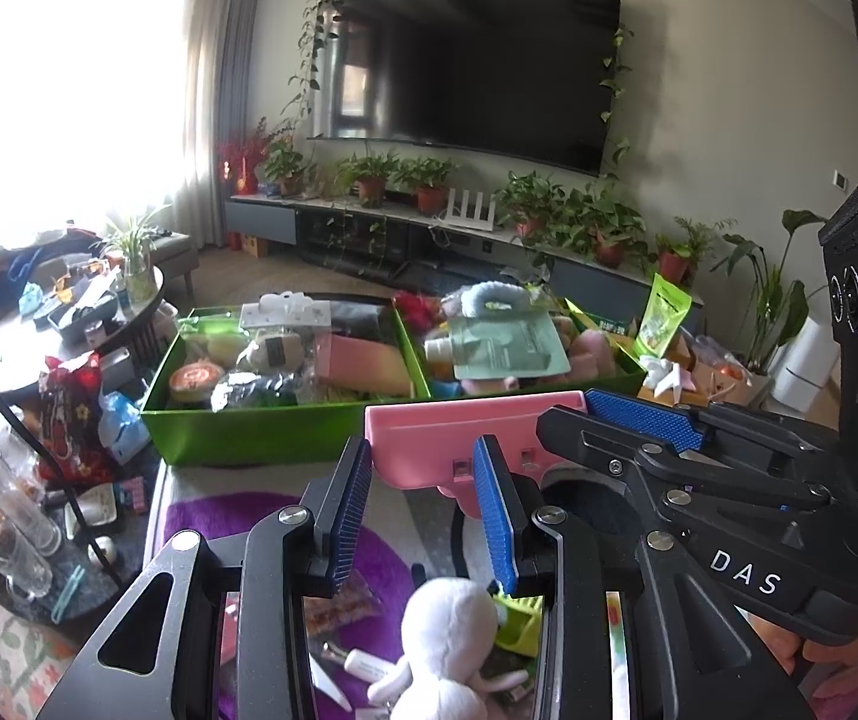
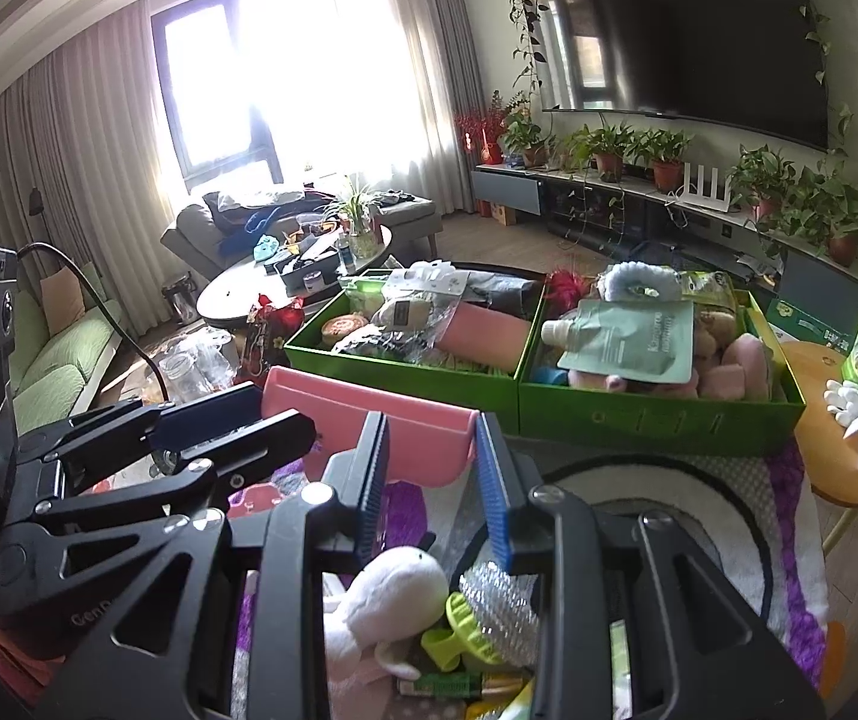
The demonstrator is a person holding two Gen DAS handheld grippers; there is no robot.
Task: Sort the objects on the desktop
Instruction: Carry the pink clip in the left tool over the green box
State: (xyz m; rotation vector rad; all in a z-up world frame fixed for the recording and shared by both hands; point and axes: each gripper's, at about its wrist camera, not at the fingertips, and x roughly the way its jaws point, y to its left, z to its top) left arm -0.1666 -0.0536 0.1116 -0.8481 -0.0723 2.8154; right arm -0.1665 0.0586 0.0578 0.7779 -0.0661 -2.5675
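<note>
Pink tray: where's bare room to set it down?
Bare: the pale rug between the right green box front wall and the wooden stool; also the purple patch before the left green box. Crowded: both boxes are piled high, and there is clutter around the plush toy, nearest the cameras.

Two green boxes (image 2: 405,387) (image 2: 657,420), one pink tray (image 1: 465,438), one white plush (image 1: 447,618)

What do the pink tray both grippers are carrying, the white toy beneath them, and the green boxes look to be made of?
Pink tray: likely moulded plastic, smooth matte, with a rounded lip and small square slots.
White toy: plush fabric, fuzzy surface, soft rounded shape.
Green boxes: probably coated cardboard or thin sheet, with flat glossy walls and crisp folded corners; I can't tell which.
</note>
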